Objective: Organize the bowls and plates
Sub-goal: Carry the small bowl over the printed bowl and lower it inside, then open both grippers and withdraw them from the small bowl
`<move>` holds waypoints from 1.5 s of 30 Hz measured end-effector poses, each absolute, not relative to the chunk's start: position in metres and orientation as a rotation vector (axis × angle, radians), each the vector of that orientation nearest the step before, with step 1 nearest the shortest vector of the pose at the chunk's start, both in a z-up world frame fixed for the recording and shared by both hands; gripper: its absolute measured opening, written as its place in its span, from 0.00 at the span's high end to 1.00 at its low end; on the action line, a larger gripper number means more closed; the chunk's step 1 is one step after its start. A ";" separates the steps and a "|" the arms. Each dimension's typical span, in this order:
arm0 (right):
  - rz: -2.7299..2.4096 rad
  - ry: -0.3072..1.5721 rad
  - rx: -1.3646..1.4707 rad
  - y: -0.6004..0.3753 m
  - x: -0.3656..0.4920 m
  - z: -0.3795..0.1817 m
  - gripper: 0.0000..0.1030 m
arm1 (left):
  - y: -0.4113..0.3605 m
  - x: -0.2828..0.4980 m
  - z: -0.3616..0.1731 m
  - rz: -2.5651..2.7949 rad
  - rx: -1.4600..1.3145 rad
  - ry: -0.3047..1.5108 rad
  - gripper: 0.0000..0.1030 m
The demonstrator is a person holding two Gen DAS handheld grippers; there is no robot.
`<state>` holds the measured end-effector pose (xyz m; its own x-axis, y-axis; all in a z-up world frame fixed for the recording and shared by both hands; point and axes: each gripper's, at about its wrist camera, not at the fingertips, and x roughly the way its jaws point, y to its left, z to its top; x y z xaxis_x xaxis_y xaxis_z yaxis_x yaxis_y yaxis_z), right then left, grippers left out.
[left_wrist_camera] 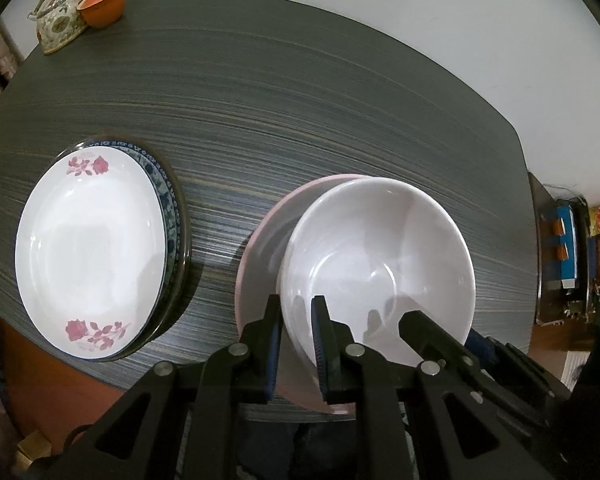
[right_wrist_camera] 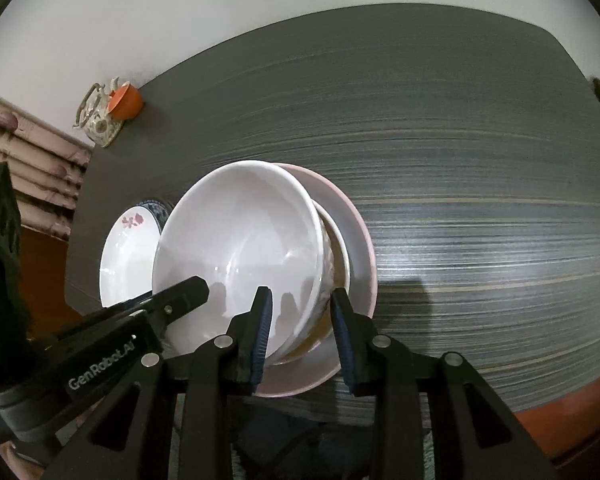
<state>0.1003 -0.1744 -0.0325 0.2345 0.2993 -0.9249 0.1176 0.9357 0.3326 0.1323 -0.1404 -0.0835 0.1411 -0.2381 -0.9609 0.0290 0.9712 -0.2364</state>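
Left gripper clamps the near rim of the white bowl, which sits in the pink plate on the dark surface, with the rose plate stacked at left. Over on the right wrist view, the right gripper straddles the white bowl's rim, jaws partly apart, outer pad clear of the wall, teapot and orange cup far back.

Counting bowls first: two white ones, a large white bowl nested in a second white bowl, both on a single pink plate at the near edge. Over on the left, two stacked plates, one rose-patterned plate over one blue-rimmed plate. Far left corner: one teapot, one orange cup.
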 end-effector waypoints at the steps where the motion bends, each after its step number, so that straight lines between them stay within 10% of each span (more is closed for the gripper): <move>1: 0.127 1.337 0.364 -0.174 0.100 -0.032 0.71 | -0.141 0.132 -0.084 -0.193 -0.176 1.417 0.86; 15: 0.127 1.321 0.358 -0.173 0.097 -0.029 0.63 | -0.141 0.130 -0.086 -0.203 -0.168 1.392 0.83; 23: 0.116 1.288 0.389 -0.185 0.090 -0.024 0.54 | -0.138 0.123 -0.078 -0.168 -0.109 1.306 0.60; 45: 0.116 1.186 0.511 -0.222 0.061 -0.003 0.43 | -0.110 0.111 -0.047 -0.219 -0.187 1.240 0.44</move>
<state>0.0609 -0.2221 -0.0032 0.3839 0.3492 -0.8548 0.1763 0.8810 0.4390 0.1114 -0.1101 -0.0466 0.3089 -0.2654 -0.9133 0.0635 0.9639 -0.2586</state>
